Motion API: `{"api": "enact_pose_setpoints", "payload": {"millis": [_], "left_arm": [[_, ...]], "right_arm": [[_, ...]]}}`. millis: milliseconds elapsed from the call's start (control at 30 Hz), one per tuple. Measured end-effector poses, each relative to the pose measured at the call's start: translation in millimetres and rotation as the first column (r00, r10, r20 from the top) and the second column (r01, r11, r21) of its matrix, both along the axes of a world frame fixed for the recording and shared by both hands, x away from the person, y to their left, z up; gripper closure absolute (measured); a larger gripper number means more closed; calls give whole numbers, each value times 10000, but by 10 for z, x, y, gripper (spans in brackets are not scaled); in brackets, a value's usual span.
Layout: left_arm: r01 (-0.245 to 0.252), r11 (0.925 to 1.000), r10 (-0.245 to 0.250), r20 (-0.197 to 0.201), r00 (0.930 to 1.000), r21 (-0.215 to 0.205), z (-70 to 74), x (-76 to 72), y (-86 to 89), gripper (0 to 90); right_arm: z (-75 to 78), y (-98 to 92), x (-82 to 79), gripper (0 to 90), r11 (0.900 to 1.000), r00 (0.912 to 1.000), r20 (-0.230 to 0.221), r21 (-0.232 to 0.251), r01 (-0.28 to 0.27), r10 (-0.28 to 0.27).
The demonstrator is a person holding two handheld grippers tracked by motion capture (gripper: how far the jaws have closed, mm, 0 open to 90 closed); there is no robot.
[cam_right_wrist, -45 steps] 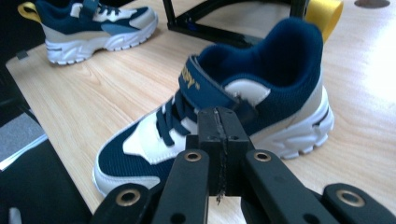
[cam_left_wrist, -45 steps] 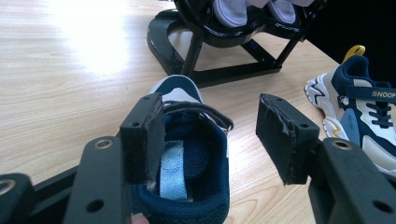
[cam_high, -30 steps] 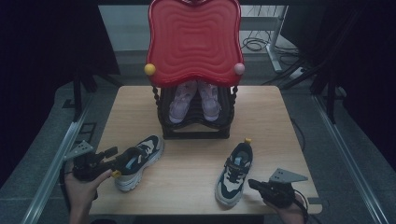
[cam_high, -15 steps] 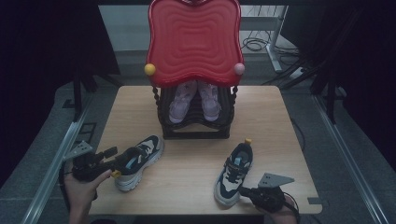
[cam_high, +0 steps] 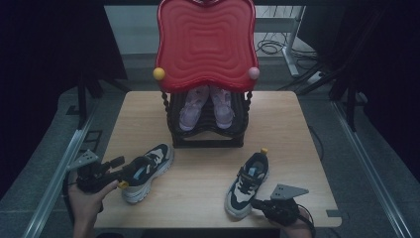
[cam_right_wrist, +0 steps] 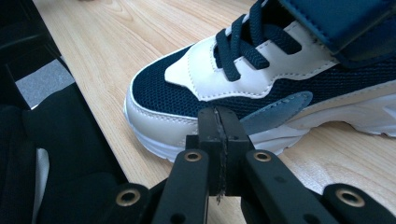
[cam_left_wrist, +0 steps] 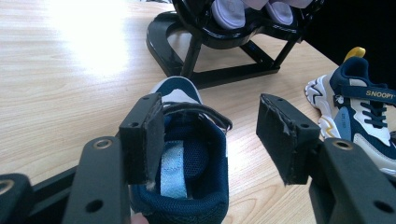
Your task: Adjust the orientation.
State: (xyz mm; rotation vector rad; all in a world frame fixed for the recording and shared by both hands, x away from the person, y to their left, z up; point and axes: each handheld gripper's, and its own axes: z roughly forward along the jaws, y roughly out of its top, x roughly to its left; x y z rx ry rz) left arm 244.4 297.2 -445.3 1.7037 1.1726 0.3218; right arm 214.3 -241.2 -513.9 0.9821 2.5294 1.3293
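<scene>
sneaker [cam_high: 143, 171] at my seven o'clock sits with its heel collar between my left gripper [cam_left_wrist: 210, 140]'s wide jaws; right gripper [cam_right_wrist: 219, 135], pinched empty, noses the other sneaker [cam_right_wrist: 289, 70].

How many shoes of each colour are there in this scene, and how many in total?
Navy and white shoes: 2, one at the left gripper (left shoe) and one by the right gripper (right shoe), both on the table.
Pale purple shoes: 2, side by side (purple shoes) in the black rack under the red tray.
Total: 4 shoes.
</scene>
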Motion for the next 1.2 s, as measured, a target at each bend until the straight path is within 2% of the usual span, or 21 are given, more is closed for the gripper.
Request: {"api": "enact_pose_setpoints", "payload": {"millis": [433, 1000, 1200], "left_arm": [[-11, 10000, 11, -3, 10000, 7, -4, -1, 9, 419], [17, 10000, -16, -11, 10000, 12, -7, 1, 6, 419], [-14, 10000, 14, -3, 10000, -17, -5, -3, 16, 418]], "right_arm": [[-9, 127, -10, 899, 9999, 9999, 163, -122, -39, 41], [-43, 304, -1, 899, 9989, 9983, 324, 30, 477, -477], [-62, 332, -20, 898, 9997, 9996, 192, -163, 193, -190]]}}
